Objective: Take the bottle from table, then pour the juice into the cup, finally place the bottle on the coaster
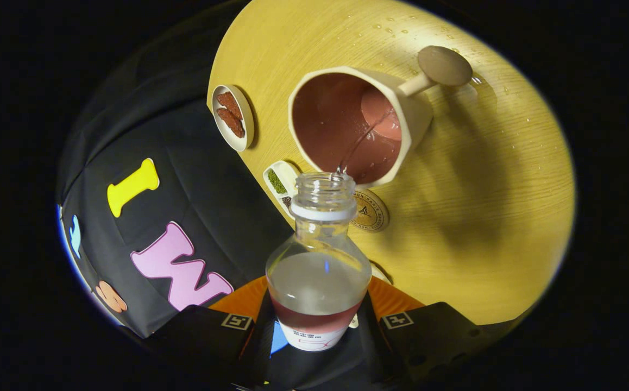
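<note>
Pale wooden tabletop (455, 228) carries the cup (358, 127). Tipped so its open mouth hangs over the cup's rim, the clear bottle (319, 260) sends in a thin stream; the gripper (317, 326) apparently clamps its body. Coaster (370, 212) waits beside.

Round dish (232, 117) with brown pieces on wooden table (472, 228); small divided dish (281, 184) nearby.

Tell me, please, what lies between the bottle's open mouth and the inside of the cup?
In the gripper view, a thin stream of clear liquid runs from the bottle, clamped in the gripper, into the cup.
</note>
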`<state>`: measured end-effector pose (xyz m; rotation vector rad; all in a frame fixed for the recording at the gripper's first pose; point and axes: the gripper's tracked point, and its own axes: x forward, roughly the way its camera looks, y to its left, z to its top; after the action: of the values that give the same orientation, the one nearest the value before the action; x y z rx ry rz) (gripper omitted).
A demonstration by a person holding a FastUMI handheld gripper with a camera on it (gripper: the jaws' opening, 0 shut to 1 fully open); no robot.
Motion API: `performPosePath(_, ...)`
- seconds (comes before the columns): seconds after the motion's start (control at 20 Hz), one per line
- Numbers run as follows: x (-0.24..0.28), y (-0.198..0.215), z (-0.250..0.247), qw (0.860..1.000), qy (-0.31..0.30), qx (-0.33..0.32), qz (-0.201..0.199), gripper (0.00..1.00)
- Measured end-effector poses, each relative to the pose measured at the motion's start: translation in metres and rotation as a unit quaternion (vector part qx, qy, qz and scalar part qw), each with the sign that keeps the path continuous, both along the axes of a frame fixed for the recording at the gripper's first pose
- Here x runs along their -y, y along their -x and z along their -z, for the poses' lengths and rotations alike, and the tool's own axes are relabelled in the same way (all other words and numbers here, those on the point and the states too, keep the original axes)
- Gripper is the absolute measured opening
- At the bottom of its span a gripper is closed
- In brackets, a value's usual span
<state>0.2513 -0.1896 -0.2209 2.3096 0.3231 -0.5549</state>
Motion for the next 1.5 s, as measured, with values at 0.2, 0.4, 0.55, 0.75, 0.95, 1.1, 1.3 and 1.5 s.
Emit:
performPosePath(0.2, 0.007, 0.000, -0.011, 0.999, -0.039, 0.012, 0.018, 0.71)
performPosePath(0.4, 0.008, 0.000, -0.016, 0.997, -0.074, 0.017, 0.016, 0.71)
performPosePath(0.55, 0.008, 0.003, -0.014, 0.996, -0.090, 0.007, 0.013, 0.71)
performPosePath(0.75, 0.015, 0.003, -0.016, 0.992, -0.123, 0.009, 0.027, 0.71)
performPosePath(0.95, 0.020, 0.005, -0.017, 0.989, -0.143, 0.002, 0.026, 0.71)
performPosePath(1.1, 0.024, 0.004, -0.024, 0.986, -0.163, 0.008, 0.030, 0.71)
performPosePath(1.3, 0.021, 0.004, -0.033, 0.982, -0.186, 0.017, 0.023, 0.71)
performPosePath(1.5, 0.022, 0.004, -0.038, 0.981, -0.191, 0.020, 0.022, 0.72)
